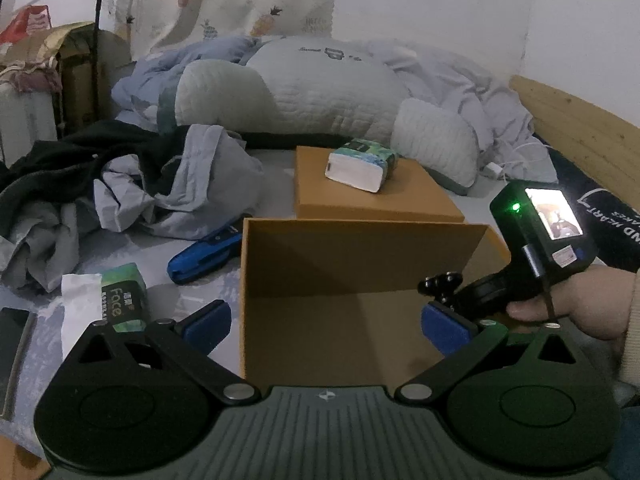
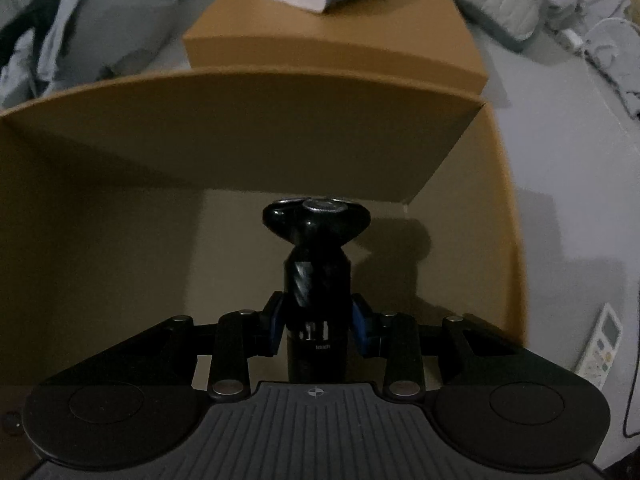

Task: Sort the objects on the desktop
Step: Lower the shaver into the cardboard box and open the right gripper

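Observation:
My right gripper (image 2: 316,330) is shut on a black electric shaver (image 2: 316,264) and holds it inside the open brown cardboard box (image 2: 240,132), shaver head forward, above the box floor. In the left wrist view the shaver head (image 1: 440,282) shows over the box (image 1: 320,248), with the right gripper's body behind it. My left gripper (image 1: 326,326) is open and empty at the box's near edge, its blue pads (image 1: 208,324) either side of the box wall. A tissue pack (image 1: 362,164) lies on the box lid (image 1: 376,196) behind.
A blue stapler-like tool (image 1: 204,254) and a green tissue pack (image 1: 122,300) lie left of the box on the bed. Crumpled clothes (image 1: 160,188) and pillows (image 1: 304,92) fill the back. A white remote (image 2: 602,346) lies right of the box. A dark phone (image 1: 12,344) sits far left.

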### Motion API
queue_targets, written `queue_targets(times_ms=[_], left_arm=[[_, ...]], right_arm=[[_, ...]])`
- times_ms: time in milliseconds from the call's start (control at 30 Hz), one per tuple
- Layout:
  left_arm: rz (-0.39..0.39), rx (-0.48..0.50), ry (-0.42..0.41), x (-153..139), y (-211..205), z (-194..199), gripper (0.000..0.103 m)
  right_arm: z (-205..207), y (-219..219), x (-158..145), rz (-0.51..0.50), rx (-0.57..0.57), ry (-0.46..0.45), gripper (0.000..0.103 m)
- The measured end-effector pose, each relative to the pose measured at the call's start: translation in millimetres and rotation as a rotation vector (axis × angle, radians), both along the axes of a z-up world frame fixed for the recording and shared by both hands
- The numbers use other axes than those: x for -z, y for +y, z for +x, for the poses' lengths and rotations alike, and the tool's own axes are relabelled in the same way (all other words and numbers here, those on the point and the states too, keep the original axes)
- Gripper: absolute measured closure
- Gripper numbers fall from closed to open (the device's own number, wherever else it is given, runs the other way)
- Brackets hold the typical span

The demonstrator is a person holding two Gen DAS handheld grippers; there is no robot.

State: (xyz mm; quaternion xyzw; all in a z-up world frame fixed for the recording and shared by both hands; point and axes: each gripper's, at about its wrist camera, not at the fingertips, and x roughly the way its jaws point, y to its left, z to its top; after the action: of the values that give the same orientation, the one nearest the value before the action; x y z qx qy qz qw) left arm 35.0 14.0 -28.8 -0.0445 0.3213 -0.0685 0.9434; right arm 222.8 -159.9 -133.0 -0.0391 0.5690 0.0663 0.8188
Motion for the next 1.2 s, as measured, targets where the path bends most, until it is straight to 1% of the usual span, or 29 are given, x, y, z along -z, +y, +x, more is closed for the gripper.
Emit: queue_targets(times_ms=[200,500,567,633,667,733,767,800,833,900,1067,1100,1200], left_arm=[[-0.002,-0.002,0.008,1,3,1,0.000],[0.004,-0.001,0.005,1,3,-1,0.000],[0.001,0.000,0.006,1,3,-1,0.000],[0.000,-0.002,0.007,2,4,-1,0.000],[-0.001,-0.002,0.008,2,4,-1,0.000],[-0.006,-0.002,0.010,2,5,-1,0.000],[-0.009,-0.002,0.009,2,6,-2,0.000],[-0.011,-0.002,0.009,1,6,-2,0.000],[-0.012,-0.003,0.008,1,7,-2,0.000],[-0.015,-0.008,0.008,1,9,-2,0.000],[-0.025,-0.014,0.002,-1,13,-2,0.000],[-0.023,-0.015,-0.001,-1,13,-2,0.000],[0.003,-0.022,-0.021,-1,12,-4,0.000]], right_arm=[[3,1,16,-0.030,-0.001,0.035,0.065],[-2,5,11,-0.045,-0.011,0.023,0.064],[-4,5,6,-0.047,-0.009,0.014,0.060],[-8,4,-2,-0.032,-0.017,0.001,0.053],[-11,4,-6,-0.023,-0.021,-0.008,0.051],[-16,3,-16,-0.005,-0.029,-0.033,0.043],[-19,3,-23,0.005,-0.033,-0.048,0.042],[-21,2,-29,0.015,-0.037,-0.063,0.038],[-24,1,-35,0.025,-0.041,-0.077,0.029],[-31,0,-48,0.040,-0.046,-0.116,0.018],[-54,-5,-83,0.095,-0.063,-0.201,0.009],[-61,-6,-92,0.101,-0.069,-0.227,0.005],[-84,-7,-116,0.099,-0.110,-0.319,0.003]])
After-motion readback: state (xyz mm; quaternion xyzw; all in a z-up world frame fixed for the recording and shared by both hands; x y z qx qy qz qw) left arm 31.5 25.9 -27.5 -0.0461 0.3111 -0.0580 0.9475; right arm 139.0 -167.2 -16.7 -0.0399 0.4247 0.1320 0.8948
